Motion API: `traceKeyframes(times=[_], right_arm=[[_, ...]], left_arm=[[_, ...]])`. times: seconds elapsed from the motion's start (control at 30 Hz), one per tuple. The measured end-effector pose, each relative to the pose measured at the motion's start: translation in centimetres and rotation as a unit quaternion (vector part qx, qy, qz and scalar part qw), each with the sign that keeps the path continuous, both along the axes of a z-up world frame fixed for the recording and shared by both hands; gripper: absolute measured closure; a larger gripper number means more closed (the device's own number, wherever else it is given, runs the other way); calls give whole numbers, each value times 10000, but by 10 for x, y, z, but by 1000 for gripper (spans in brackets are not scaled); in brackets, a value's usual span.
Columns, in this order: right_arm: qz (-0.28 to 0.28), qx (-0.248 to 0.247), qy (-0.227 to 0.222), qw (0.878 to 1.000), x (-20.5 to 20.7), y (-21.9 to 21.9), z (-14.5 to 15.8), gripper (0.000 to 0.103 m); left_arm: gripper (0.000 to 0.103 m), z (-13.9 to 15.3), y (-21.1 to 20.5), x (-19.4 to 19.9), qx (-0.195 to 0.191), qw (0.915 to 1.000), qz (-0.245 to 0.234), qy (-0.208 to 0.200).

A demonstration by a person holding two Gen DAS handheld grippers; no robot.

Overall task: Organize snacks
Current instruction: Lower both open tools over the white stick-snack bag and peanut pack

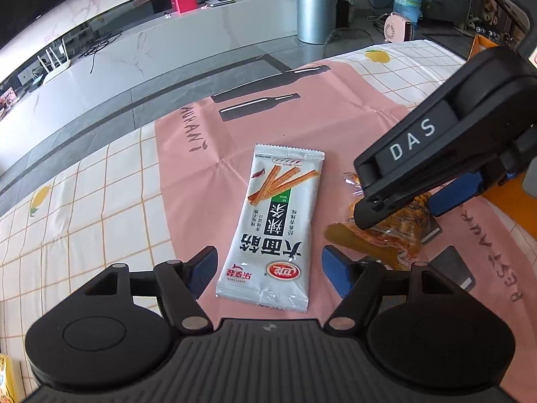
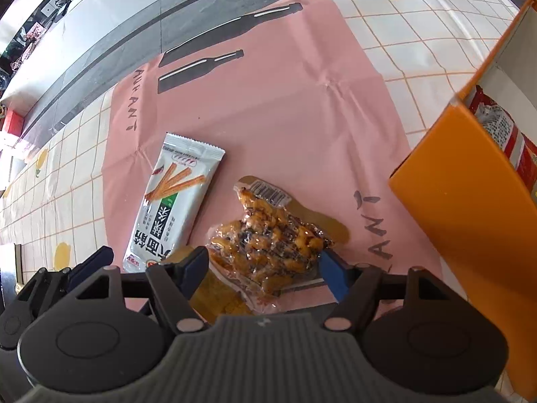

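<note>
Left wrist view: left gripper spread wide, nothing between the pads. White spicy-stick packet lies flat on the pink tablecloth, dead ahead, its near end between the fingertips but no contact visible. Right gripper sits ahead-right, low over a clear vacuum pack of brown snack.

Right wrist view: right gripper also spread, straddling the vacuum pack; pads look just beside its sides, not yet squeezing, though contact can't be confirmed. White packet ahead-left, partly behind the left finger. Orange box far right, open, a red packet already inside.

Likely step: right grips the vacuum pack for the box. To do it well: lower until the pads reach the tablecloth, close on the bulky middle, not the thin sealed edge, lift clear, then swing right over the box wall.
</note>
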State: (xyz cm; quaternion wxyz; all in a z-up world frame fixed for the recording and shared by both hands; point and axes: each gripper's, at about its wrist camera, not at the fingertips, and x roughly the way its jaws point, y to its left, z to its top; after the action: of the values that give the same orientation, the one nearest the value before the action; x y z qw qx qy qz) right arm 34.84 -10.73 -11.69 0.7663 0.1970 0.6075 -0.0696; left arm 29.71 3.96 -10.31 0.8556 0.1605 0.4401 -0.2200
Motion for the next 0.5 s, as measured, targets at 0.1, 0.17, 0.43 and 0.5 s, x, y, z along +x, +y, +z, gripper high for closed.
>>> traceKeyframes(times=[0.1,0.17,0.43,0.5], right_arm=[[90,-176,-37,9998,7,6,-1,32],[169,-263,-58,9995,11,9,-2,32],[1063,-802,-281,9907,18,25,-2,35],[1407,-914,-364,9852,15,28,-1,35]], left_arm=[[20,-4,-1,5,-85,10000,-23,12],[20,-7,-1,7,-136,9999,-20,-1],[41,-10,4,3,-267,9992,273,139],[42,-8,6,-3,-265,9980,505,270]])
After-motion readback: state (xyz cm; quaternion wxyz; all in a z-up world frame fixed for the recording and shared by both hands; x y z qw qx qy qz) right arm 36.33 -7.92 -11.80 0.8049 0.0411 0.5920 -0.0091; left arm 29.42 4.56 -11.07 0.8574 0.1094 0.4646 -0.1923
